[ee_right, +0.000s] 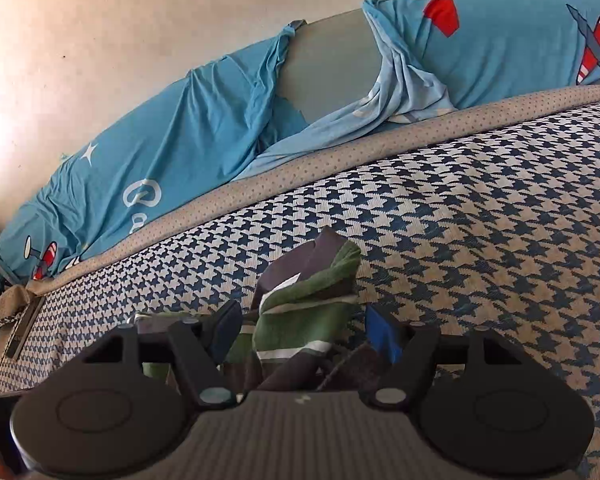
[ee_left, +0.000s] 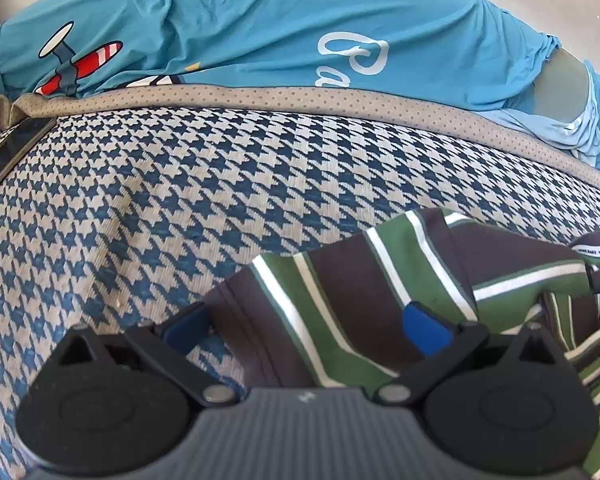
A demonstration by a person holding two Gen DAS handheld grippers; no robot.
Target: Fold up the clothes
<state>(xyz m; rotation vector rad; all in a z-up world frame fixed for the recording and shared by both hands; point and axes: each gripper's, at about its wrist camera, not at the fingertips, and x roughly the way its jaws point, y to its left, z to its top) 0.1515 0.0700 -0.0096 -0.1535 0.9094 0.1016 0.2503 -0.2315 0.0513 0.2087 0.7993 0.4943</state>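
One rumpled green-brown striped garment

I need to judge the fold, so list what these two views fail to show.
- Striped garment: in the left wrist view its near part is hidden by the left gripper; the right edge cuts it off.
- Same garment in the right wrist view: its lower part sits behind the right gripper, so its overall shape cannot be told.
- Dark flat object, left wrist view: cut off by the left edge, unidentifiable.
- Blue printed cloth: lettering partly hidden by the mattress edge.

Open houndstooth cover beyond striped garment
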